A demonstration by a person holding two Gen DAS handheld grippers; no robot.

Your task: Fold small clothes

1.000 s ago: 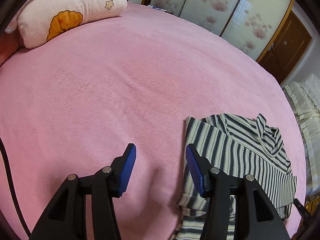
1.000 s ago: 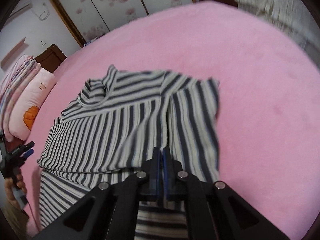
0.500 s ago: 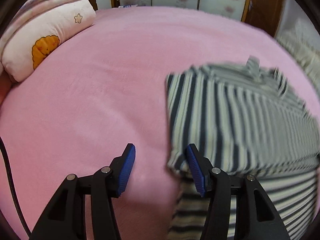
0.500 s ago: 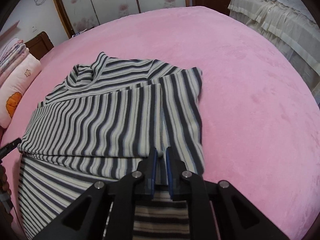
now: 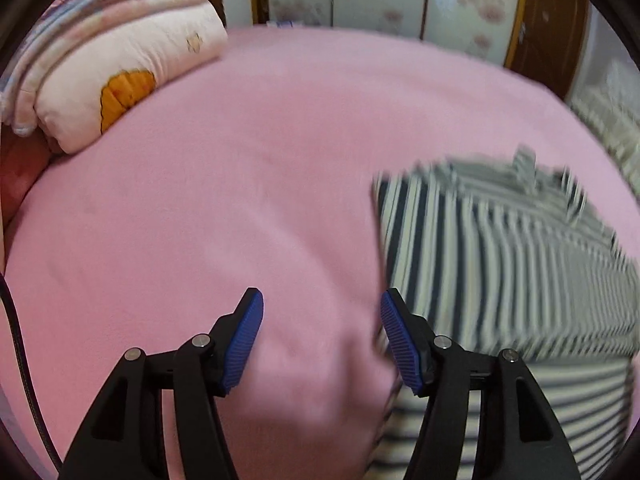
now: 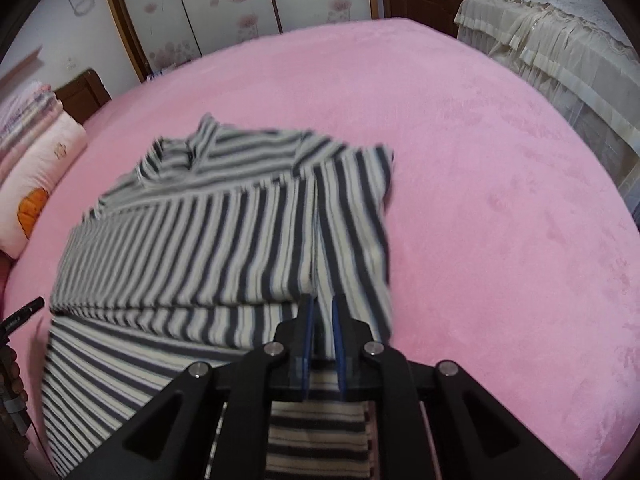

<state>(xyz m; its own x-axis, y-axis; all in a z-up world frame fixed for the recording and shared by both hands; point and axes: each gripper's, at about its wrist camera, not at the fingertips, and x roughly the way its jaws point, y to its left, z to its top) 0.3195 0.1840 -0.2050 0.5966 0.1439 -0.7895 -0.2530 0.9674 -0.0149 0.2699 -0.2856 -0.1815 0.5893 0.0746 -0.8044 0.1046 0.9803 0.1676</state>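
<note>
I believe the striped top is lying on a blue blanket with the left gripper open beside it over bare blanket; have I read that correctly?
Not quite: the blanket is pink, not blue, as the right wrist view shows plainly. The rest holds: the striped top lies on it, and the left gripper is open beside the top, with only bare blanket between its pads.
</note>
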